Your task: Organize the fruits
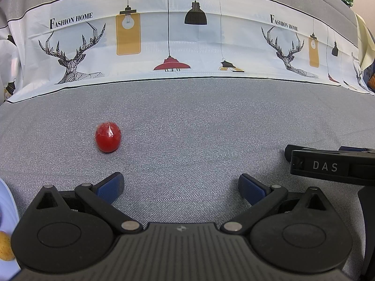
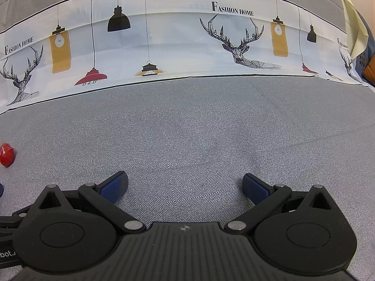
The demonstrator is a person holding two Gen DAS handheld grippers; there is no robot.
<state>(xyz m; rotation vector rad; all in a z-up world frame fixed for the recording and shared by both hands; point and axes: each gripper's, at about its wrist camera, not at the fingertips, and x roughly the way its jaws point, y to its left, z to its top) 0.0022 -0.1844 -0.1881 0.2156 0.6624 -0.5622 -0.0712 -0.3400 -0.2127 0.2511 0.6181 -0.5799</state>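
Note:
A small red fruit wrapped in clear film [image 1: 108,136] lies on the grey cloth, ahead and left of my left gripper [image 1: 181,187]. The left gripper is open and empty, with its blue pads wide apart. The same red fruit shows at the far left edge of the right wrist view [image 2: 7,154]. My right gripper [image 2: 185,187] is open and empty over bare grey cloth. The right gripper's black body shows at the right of the left wrist view [image 1: 332,164]. A yellow fruit [image 1: 5,245] lies on a white plate [image 1: 7,201] at the left edge.
A white printed cloth band [image 1: 187,46] with deer and lamps runs across the back of the grey table cloth [image 1: 199,128]. An orange object [image 2: 369,70] sits at the far right beyond the cloth.

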